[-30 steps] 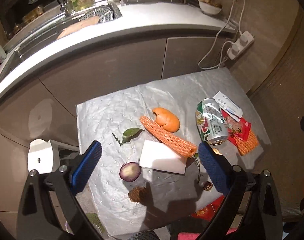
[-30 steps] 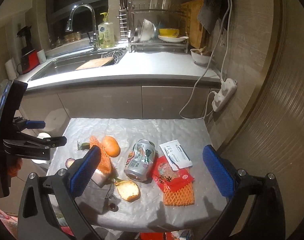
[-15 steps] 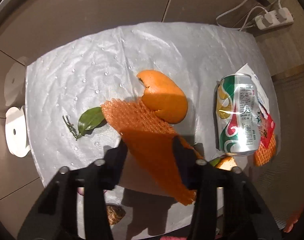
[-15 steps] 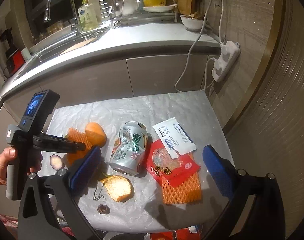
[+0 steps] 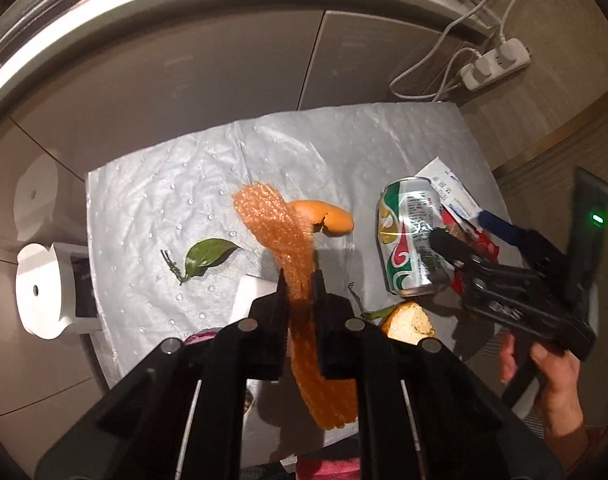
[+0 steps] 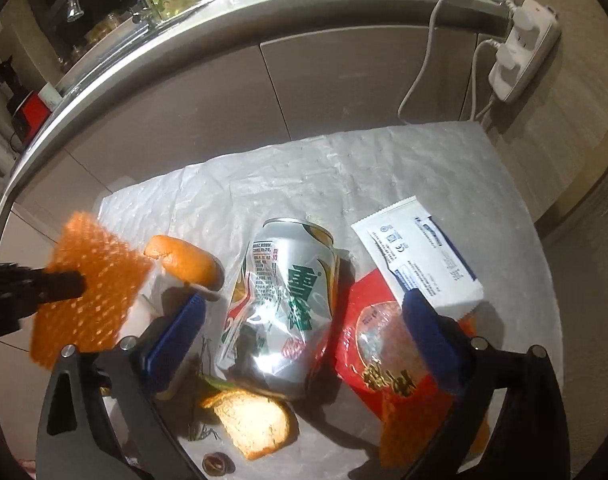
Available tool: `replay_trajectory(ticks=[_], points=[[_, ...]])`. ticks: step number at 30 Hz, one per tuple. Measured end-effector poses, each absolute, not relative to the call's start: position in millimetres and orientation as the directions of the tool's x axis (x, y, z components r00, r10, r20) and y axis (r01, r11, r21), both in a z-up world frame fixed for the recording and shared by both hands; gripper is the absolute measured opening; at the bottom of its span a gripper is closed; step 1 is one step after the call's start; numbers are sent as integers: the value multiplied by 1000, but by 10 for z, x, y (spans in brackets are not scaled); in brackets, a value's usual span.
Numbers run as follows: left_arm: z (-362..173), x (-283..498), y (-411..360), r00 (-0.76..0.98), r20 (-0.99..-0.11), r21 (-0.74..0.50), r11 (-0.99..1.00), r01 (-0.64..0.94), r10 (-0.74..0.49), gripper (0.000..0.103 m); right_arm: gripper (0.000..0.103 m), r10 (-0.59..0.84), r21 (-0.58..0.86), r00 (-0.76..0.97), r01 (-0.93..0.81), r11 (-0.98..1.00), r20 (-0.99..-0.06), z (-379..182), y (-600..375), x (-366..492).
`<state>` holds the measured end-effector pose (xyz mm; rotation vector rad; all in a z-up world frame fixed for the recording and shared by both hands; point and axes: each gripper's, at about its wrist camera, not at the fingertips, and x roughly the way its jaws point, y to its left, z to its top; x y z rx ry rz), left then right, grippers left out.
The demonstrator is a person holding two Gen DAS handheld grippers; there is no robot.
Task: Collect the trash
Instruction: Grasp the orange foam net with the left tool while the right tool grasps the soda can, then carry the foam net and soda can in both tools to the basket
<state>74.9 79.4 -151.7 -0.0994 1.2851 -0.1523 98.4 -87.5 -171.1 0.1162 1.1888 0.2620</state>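
Note:
My left gripper (image 5: 300,280) is shut on an orange foam fruit net (image 5: 280,232) and holds it lifted above the silver sheet (image 5: 152,208); the net also shows in the right wrist view (image 6: 92,280). My right gripper (image 6: 304,312) is open, its fingers on either side of a dented drink can (image 6: 284,304) that lies on the sheet. In the left wrist view the can (image 5: 411,236) lies right of an orange peel (image 5: 331,218). A red wrapper (image 6: 379,344), a white sachet (image 6: 419,256), a second orange net (image 6: 415,420) and a bread piece (image 6: 252,420) lie around the can.
A green leaf (image 5: 206,256) and a white card (image 5: 252,300) lie on the sheet. A white holder (image 5: 44,292) stands off its left edge. Grey cabinet doors (image 5: 184,80) and the counter rise behind. A power strip (image 6: 523,48) with cables hangs at the right wall.
My left gripper has shut on the orange net and lifted it off the sheet. My right gripper has moved down and forward until its fingers straddle the can.

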Motion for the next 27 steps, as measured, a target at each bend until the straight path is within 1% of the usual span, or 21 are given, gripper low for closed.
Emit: replay_trajectory(ticks=[4, 6, 9, 10, 15, 19, 22, 27], points=[[-1148, 680, 832, 346, -923, -144, 985, 91, -167, 11, 93, 236, 213, 301, -108, 971, -924, -1907, -787, 1108], [-1018, 623, 851, 371, -913, -144, 985, 98, -170, 11, 90, 223, 202, 274, -102, 974, -936, -2000, -743, 1130], [-920, 572, 841, 391, -903, -141, 983, 114, -175, 11, 74, 240, 222, 243, -98, 970, -940, -2086, -715, 1120], [-885, 546, 845, 397, -902, -134, 984, 119, -171, 11, 64, 248, 232, 233, -96, 968, -940, -2110, -703, 1110], [-800, 453, 901, 411, -893, -146, 983, 114, -181, 11, 63, 285, 273, 258, -83, 959, -923, -2042, -722, 1019], [-695, 341, 945, 436, -885, -132, 985, 106, -166, 11, 63, 300, 288, 312, -87, 954, -901, -1745, -799, 919], [-584, 215, 1001, 465, -875, -114, 991, 75, -136, 11, 63, 312, 279, 357, -142, 950, -881, -1398, -786, 833], [-438, -67, 1194, 502, -863, -73, 997, -32, -47, 11, 63, 368, 273, 381, -282, 920, -848, -848, -596, 636]])
